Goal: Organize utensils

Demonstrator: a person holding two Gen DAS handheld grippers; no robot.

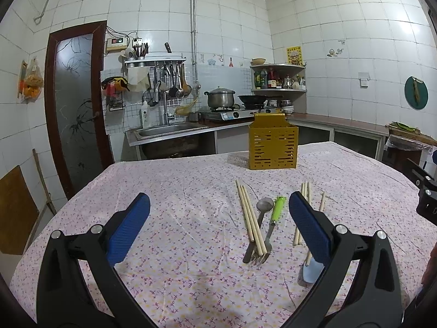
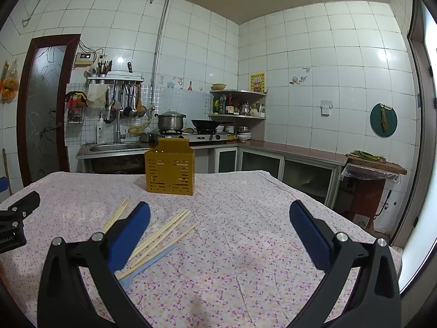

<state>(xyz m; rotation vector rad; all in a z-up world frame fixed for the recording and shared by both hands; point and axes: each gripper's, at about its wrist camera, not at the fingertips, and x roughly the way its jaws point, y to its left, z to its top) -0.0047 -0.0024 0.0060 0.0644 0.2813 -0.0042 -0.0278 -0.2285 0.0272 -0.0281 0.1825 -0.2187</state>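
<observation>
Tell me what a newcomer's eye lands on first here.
The yellow slotted utensil holder stands upright at the far end of the floral tablecloth. Nearer, loose chopsticks, a metal spoon and a green-handled fork lie flat. Both the left gripper and right gripper are open and hold nothing.

Left tongs (image 1: 218, 210) and right tongs (image 2: 218, 213) both gape wide, holding nothing, side by side.

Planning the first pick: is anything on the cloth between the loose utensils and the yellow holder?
Nothing visible. The chopsticks, spoon and green-handled fork lie flat, with only bare tablecloth between them and the yellow holder. The left gripper is open above the cloth.
</observation>
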